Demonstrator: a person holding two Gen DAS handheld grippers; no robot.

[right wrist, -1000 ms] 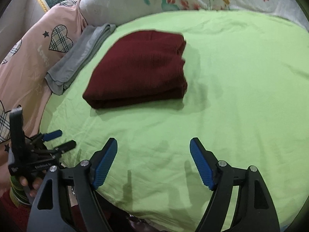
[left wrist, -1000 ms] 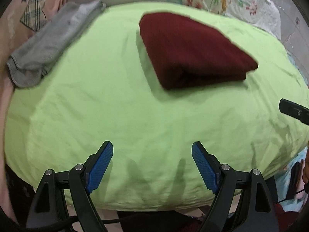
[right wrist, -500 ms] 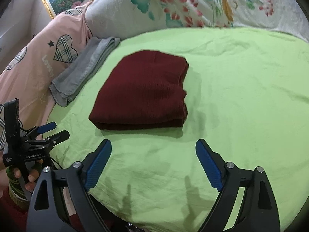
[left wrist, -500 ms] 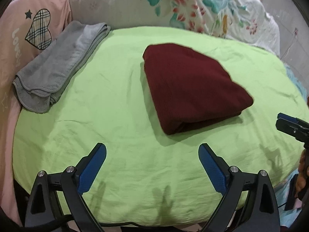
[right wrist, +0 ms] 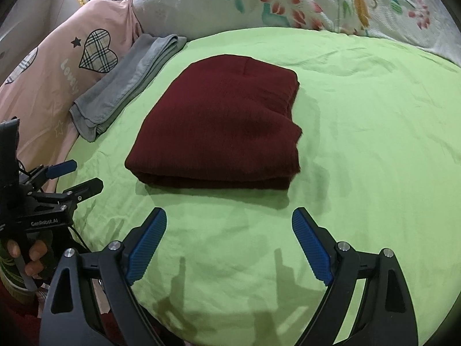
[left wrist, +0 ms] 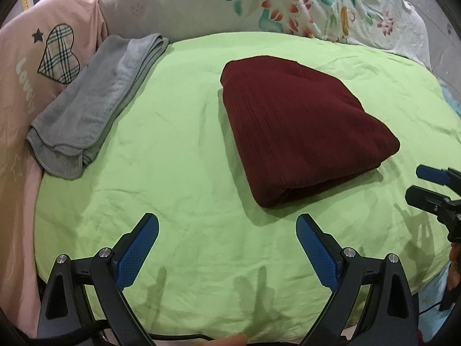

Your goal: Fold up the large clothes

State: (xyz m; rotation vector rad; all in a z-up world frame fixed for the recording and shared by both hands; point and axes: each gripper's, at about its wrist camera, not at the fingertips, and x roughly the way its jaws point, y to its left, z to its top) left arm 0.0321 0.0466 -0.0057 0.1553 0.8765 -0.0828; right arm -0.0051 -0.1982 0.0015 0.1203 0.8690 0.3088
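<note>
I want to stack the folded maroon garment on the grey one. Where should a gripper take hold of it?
Probably at the maroon garment's thick folded edge facing the grippers, coming in low from the near side: all layers meet there, so one pinch should keep the fold together.

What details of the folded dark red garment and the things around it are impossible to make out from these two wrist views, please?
- Dark red garment: its type and layer count; the folds hide everything inside, in both views.
- Grey cloth: its far end tucks against the pink pillow, both views.
- Right gripper in the left wrist view: cut off by the right edge.
- Green sheet: near edge hidden behind the gripper frames.
</note>
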